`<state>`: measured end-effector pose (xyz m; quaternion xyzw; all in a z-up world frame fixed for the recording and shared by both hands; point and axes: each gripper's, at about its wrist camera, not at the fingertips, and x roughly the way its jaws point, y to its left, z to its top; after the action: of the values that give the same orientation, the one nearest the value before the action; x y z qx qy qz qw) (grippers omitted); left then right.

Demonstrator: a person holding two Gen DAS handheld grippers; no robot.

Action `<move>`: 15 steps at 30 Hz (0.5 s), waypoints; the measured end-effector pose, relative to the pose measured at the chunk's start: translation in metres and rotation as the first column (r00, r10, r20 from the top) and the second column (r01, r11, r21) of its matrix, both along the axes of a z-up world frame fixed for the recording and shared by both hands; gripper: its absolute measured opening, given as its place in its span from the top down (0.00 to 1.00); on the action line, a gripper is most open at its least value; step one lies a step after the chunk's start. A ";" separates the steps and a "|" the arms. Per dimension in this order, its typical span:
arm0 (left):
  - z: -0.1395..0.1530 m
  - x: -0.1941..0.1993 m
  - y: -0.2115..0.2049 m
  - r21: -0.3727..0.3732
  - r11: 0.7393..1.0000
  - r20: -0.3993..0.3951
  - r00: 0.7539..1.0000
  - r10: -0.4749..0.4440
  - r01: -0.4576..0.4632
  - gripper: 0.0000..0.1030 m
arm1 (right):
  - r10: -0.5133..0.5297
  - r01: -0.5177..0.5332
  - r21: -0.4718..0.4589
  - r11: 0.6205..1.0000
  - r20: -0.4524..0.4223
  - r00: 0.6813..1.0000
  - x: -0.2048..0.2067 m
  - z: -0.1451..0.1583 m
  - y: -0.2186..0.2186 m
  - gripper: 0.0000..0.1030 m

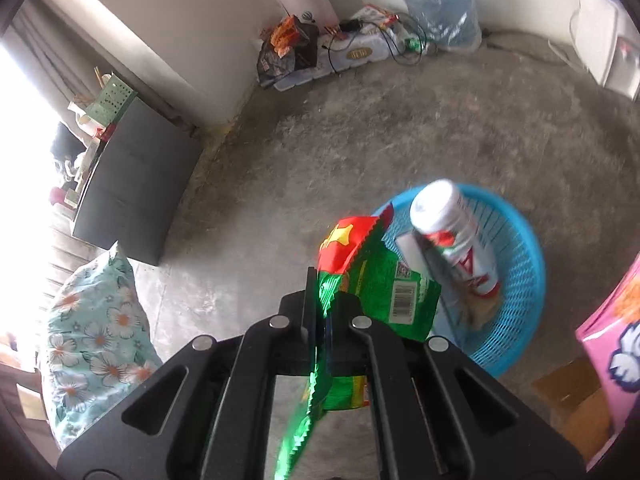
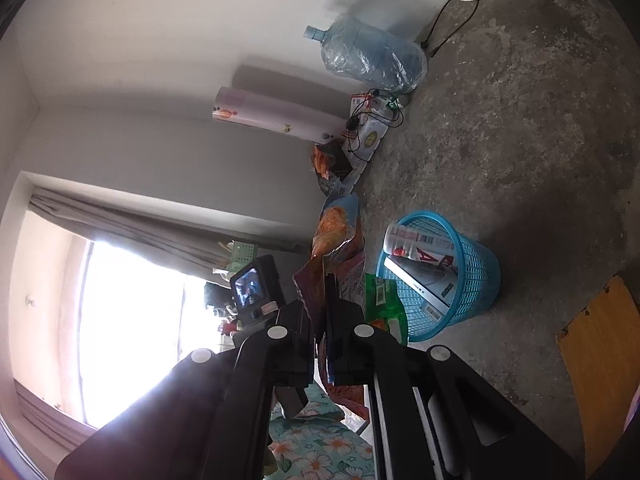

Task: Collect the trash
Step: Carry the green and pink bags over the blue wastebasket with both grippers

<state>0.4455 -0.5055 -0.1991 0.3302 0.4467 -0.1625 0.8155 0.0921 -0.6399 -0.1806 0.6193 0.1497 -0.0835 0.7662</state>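
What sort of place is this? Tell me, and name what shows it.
Probably a plain room in a home, perhaps a bedroom. A bare concrete floor, a curtained window, a flowered pillow and a big water jug against the wall suggest it. A blue basket already holds trash.

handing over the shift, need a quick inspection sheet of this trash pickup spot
surface: bare concrete floor, stained
job's things: blue basket on the floor, white bottle and a flat box inside
clutter: water jug, snack packs by the wall, floral pillow
grippers: left gripper shut on green wrapper near the basket; right gripper shut on orange wrapper
cables: black cord over the packs by the wall
surroundings: dark cabinet, curtained bright window
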 end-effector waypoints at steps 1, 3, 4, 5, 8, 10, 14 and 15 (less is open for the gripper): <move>0.003 0.003 -0.001 -0.018 1.000 -0.003 1.000 0.014 -0.014 0.99 | 0.000 0.000 0.005 1.000 0.003 1.000 -0.001 -0.001 -0.001 0.96; 0.006 0.010 -0.002 -0.041 0.998 -0.022 0.998 0.053 -0.054 0.99 | -0.001 0.001 0.011 1.000 0.004 1.000 -0.001 -0.002 -0.001 0.96; 0.009 0.015 0.001 -0.053 0.995 -0.037 0.996 0.077 -0.079 0.99 | -0.002 0.002 0.013 1.000 0.006 1.000 -0.002 -0.002 -0.001 0.96; 0.011 0.018 0.002 -0.055 0.994 -0.036 0.995 0.092 -0.094 0.99 | -0.003 0.003 0.010 1.000 0.005 1.000 -0.002 -0.002 -0.001 0.96; 0.018 0.023 0.012 -0.036 0.993 -0.003 0.993 0.116 -0.116 0.99 | -0.003 0.003 0.012 1.000 0.008 1.000 -0.003 -0.001 -0.001 0.96; 0.025 0.025 0.023 -0.027 0.991 0.024 0.990 0.135 -0.135 0.99 | -0.002 0.002 0.017 1.000 0.012 1.000 -0.003 -0.002 0.000 0.96; 0.030 0.025 0.039 0.002 0.989 0.041 0.988 0.150 -0.150 0.99 | -0.002 0.001 0.023 1.000 0.014 1.000 -0.002 -0.002 0.000 0.96; 0.030 0.026 0.042 0.000 0.987 0.037 0.987 0.159 -0.160 0.99 | -0.001 0.000 0.023 1.000 0.016 1.000 -0.002 -0.002 0.000 0.96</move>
<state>0.4715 -0.4637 -0.1691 0.2977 0.4568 -0.0899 0.8334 0.0899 -0.6402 -0.1827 0.6289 0.1445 -0.0770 0.7600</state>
